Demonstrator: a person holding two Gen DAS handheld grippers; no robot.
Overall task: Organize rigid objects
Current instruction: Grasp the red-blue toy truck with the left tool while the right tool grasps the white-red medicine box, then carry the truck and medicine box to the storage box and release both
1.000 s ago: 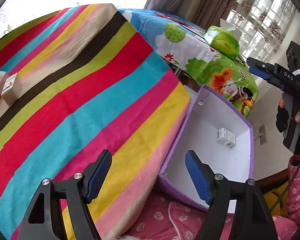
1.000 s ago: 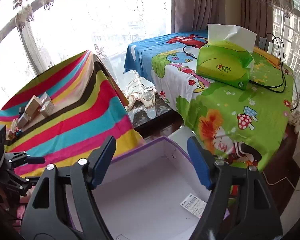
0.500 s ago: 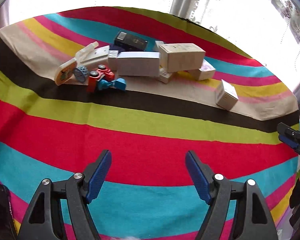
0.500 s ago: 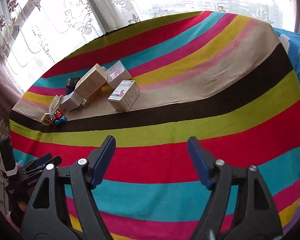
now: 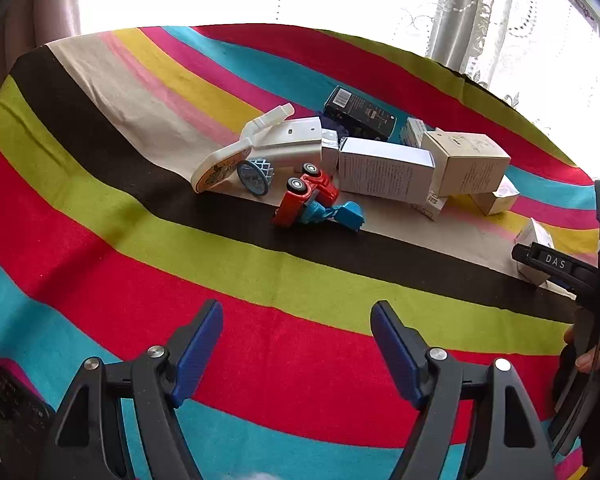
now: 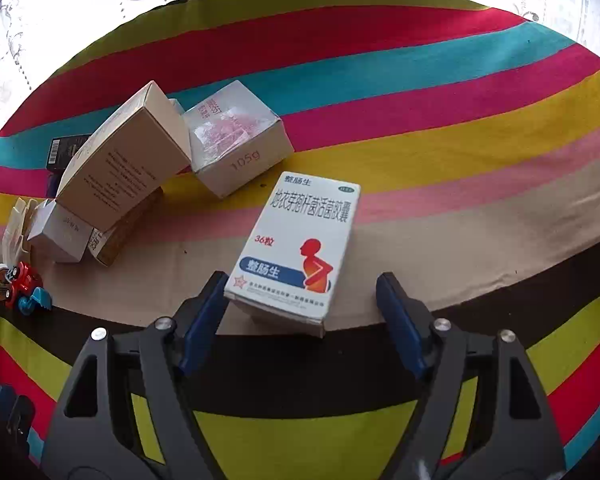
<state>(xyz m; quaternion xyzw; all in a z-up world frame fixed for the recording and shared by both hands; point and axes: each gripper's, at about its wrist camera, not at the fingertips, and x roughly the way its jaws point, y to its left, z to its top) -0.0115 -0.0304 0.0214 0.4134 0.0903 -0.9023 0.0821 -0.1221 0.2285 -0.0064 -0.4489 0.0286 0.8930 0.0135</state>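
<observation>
Left wrist view
Left gripper: the left gripper (image 5: pixel 296 344) has its 2 blue fingers spread wide, with nothing between them. It hangs over the red stripe of the striped blanket (image 5: pixel 100 208).
Toy truck: the red and blue toy truck (image 5: pixel 312 204) lies tipped on its side on the dark stripe. It is the landmark here.
White toy: a white toy (image 5: pixel 276 148) with a small blue hoop lies just behind the toy truck, touching it.
Long white box: the long white box (image 5: pixel 384 168) is just to the right of the toy truck.
Tan box: the tan box (image 5: pixel 466 162) leans on the long white box, farther right of the toy truck.
Black box: the black box (image 5: pixel 358 114) is behind the toy truck, at the back of the pile.
Right gripper: the right gripper (image 5: pixel 540 258) shows at the right edge, well away from the toy truck, in front of a small white box.

Right wrist view
Right gripper: its 2 blue fingers are spread wide, 1 on each side of the near end of the medicine box (image 6: pixel 296 244). The left finger (image 6: pixel 204 316) is very close to the box. The right finger (image 6: pixel 396 316) is clearly apart from it.
Medicine box: it lies flat on the tan stripe, white with a red figure on top.
Clear-top box: the clear-top box (image 6: pixel 236 142) sits behind the medicine box, to the left.
Pile: the tan box and the toy truck are far left of the medicine box.
</observation>
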